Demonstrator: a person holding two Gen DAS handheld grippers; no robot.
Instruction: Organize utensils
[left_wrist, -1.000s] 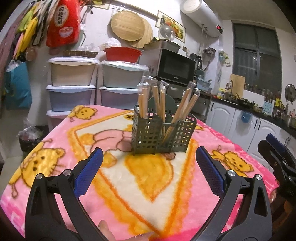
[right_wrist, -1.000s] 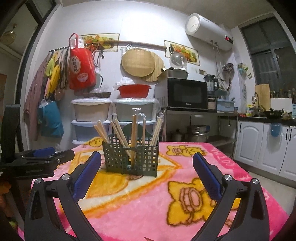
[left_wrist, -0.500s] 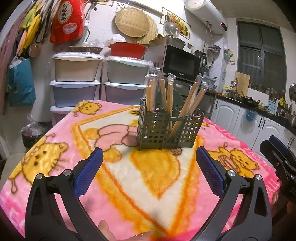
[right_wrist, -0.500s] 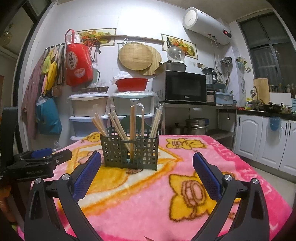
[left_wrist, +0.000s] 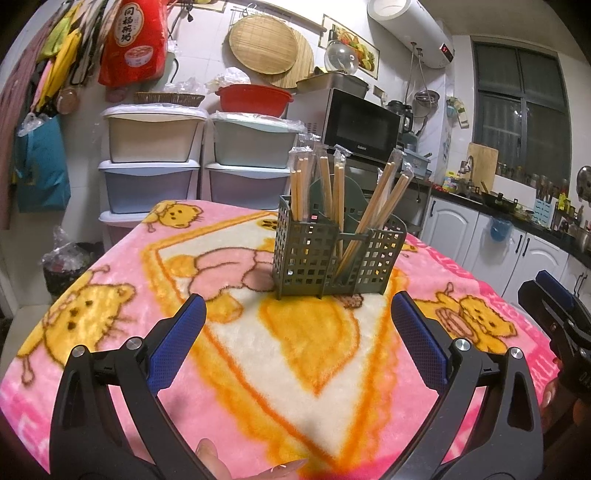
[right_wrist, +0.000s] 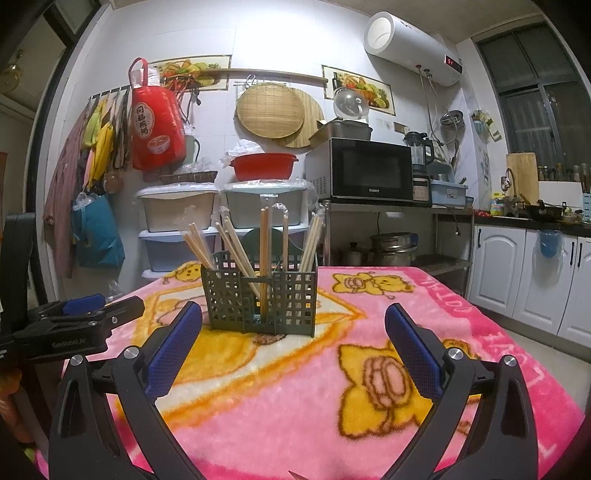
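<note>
A dark green lattice utensil holder stands on the pink cartoon blanket that covers the table. Several wrapped wooden chopsticks stick up from its compartments, some upright, some leaning. My left gripper hovers short of the holder, open, with nothing between its blue pads. My right gripper also stands open and empty, facing the holder from the other side. In the right wrist view the left gripper shows at the left edge. The right gripper appears at the right edge of the left wrist view.
Stacked plastic drawers and a microwave on a metal rack stand against the wall behind the table. White cabinets run along the right. Bags hang on the wall at left. A fingertip shows at the bottom of the left wrist view.
Both grippers have dropped lower and eased slightly toward the holder, which now sits higher and larger in both views. Both stay open and empty.
</note>
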